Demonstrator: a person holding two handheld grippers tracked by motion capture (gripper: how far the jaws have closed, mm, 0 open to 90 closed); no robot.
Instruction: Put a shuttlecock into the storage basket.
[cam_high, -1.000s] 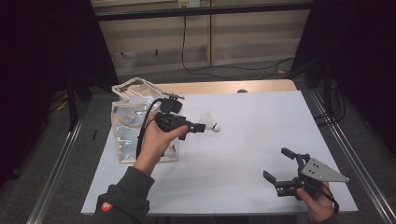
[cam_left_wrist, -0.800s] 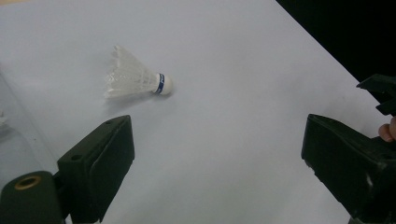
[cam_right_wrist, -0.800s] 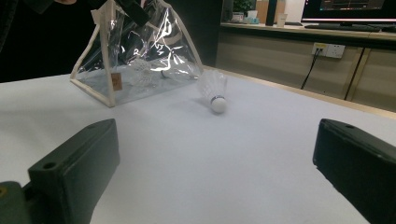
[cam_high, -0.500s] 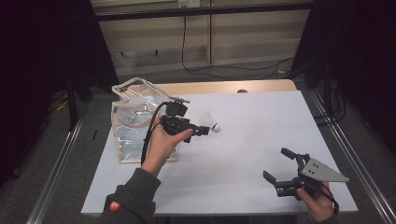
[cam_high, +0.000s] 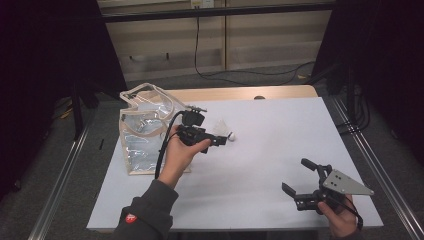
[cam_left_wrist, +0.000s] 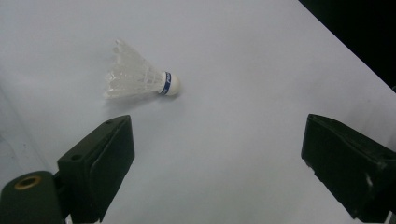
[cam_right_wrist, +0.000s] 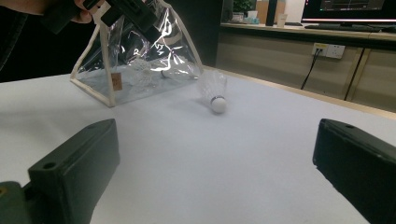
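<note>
Shuttlecock (cam_left_wrist: 140, 77): lying near tabletop (cam_high: 280, 150) far edge, beside clear bag (cam_high: 145, 135). Your left tongs (cam_left_wrist: 215, 154) apart: straddle its cork squarely. Right tongs (cam_high: 306, 181) apart, idle.

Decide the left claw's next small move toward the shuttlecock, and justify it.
Probably ease the left claw forward and leftward in its own view: its jaws stand open and the shuttlecock lies on the white table ahead, left of the gap.
</note>
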